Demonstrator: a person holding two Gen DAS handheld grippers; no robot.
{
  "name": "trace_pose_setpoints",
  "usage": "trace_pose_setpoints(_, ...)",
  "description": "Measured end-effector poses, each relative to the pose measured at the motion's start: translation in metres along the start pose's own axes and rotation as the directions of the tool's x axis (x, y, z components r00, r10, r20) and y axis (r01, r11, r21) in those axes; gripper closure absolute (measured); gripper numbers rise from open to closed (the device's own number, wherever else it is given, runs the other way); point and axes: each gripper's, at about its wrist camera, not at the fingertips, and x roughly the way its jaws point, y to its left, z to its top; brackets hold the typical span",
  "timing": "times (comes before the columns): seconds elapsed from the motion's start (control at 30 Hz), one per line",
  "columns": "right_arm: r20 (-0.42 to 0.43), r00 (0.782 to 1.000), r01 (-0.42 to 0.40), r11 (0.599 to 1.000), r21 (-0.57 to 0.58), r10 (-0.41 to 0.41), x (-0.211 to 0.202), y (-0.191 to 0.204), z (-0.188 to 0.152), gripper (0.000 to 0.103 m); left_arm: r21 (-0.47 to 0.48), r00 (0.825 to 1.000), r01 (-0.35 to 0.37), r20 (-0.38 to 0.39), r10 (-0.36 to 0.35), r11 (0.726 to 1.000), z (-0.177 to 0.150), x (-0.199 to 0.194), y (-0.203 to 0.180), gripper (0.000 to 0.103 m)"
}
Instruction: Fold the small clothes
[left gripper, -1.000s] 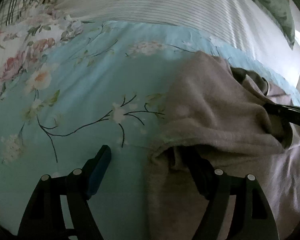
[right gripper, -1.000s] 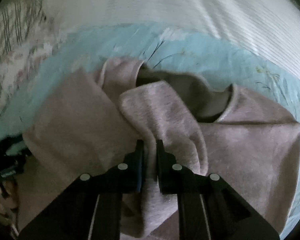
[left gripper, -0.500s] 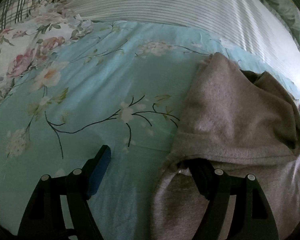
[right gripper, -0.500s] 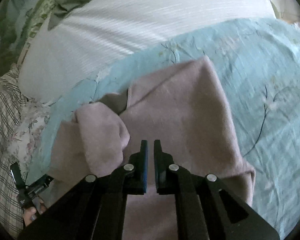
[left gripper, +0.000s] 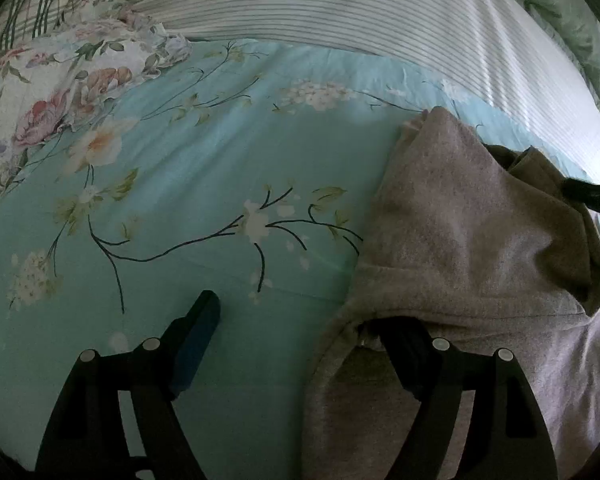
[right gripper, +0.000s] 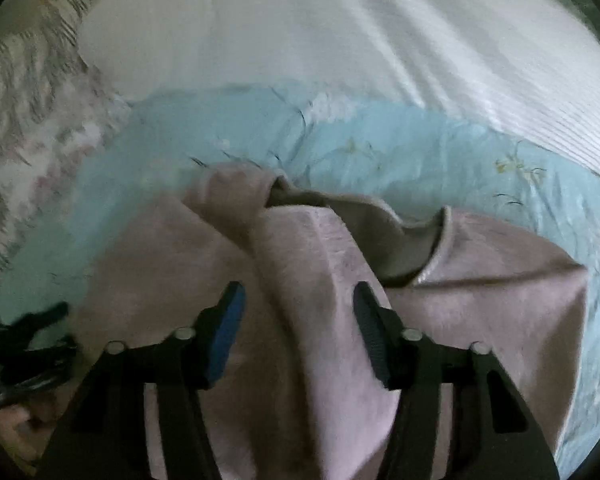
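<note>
the pinkish-grey sweater (right gripper: 480, 292) lies spread on your light blue floral bedsheet (left gripper: 204, 184), neckline toward the striped white pillow (left gripper: 340, 4). one sleeve (right gripper: 320, 280) is folded across the body and runs down toward your right-hand camera.

your right gripper (right gripper: 298, 308) stands over that folded sleeve with a finger on each side of it. its jaws have just been opening; the sleeve lies between them, but the pads stand clear of the cloth on both sides, so nothing is gripped. this view is smeared with motion blur.

your left gripper (left gripper: 304, 320) is spread wide at the sweater's left edge. its right finger is tucked under a lifted fold of the fabric, hidden at the tip, while the left finger with the blue pad (left gripper: 198, 340) rests out on bare sheet, well apart from the cloth. it clamps nothing.

in the left view a dark finger of the right gripper pokes in from the right edge by the neckline. beyond the sheet sit a flowered pillow (left gripper: 60, 92) at the left and a green cushion (left gripper: 560, 12) at the far right.
</note>
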Motion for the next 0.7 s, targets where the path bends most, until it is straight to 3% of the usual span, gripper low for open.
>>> trace_pose_setpoints(0.03,-0.011,1.000,0.001,1.000,0.011,-0.001,0.006,-0.003,0.001,0.098,-0.001,1.000,0.002,-0.001,-0.002,1.000,0.000,-0.001,0.000,0.023)
trace_pose_setpoints(0.1,0.024,0.999,-0.038,0.996,0.080,0.036,0.000,-0.014,0.000,0.097,-0.002,1.000,0.007,-0.002,-0.007,1.000,-0.002,-0.004,-0.001,0.023)
trace_pose_setpoints(0.17,0.130,0.989,-0.086,0.987,0.139,0.068,-0.031,-0.026,-0.005,0.097,-0.003,1.000,0.015,-0.003,-0.015,1.000,-0.003,-0.006,0.002,0.023)
trace_pose_setpoints(0.23,0.240,0.965,-0.152,0.968,0.197,0.103,-0.067,-0.042,-0.017,0.097,-0.006,1.000,0.016,-0.007,-0.016,1.000,0.000,-0.005,0.010,0.023)
trace_pose_setpoints(0.3,0.363,0.925,-0.216,0.937,0.273,0.108,-0.107,-0.068,-0.041,0.097,-0.005,1.000,0.000,-0.008,0.000,1.000,0.002,-0.007,0.014,0.023)
trace_pose_setpoints(0.37,0.407,0.910,-0.236,0.901,0.364,0.074,-0.127,-0.096,-0.069,0.097,-0.006,0.999,-0.032,0.003,0.032,0.999,0.002,-0.013,0.012,0.023)
trace_pose_setpoints(0.43,0.388,0.921,-0.223,0.869,0.442,0.039,-0.131,-0.120,-0.097,0.097,-0.011,0.999,-0.050,0.004,0.050,0.999,0.000,-0.015,0.010,0.023)
trace_pose_setpoints(0.5,0.302,0.952,-0.203,0.832,0.516,0.045,-0.117,-0.141,-0.125,0.094,-0.022,0.998,-0.058,-0.002,0.058,0.998,0.000,-0.016,0.010,0.023)
trace_pose_setpoints(0.57,0.245,0.969,-0.174,0.787,0.592,0.030,-0.109,-0.157,-0.147,0.093,-0.026,0.998,-0.060,-0.007,0.060,0.998,0.001,-0.016,0.011,0.023)
trace_pose_setpoints(0.63,0.226,0.974,-0.143,0.767,0.626,-0.002,-0.111,-0.165,-0.160,0.091,-0.034,0.999,-0.052,-0.007,0.052,0.998,0.000,-0.018,0.011,0.023)
trace_pose_setpoints(0.7,0.239,0.969,-0.114,0.752,0.650,-0.060,-0.125,-0.167,-0.169,0.066,-0.046,0.999,-0.042,-0.005,0.042,0.998,-0.001,-0.020,0.012,0.023)
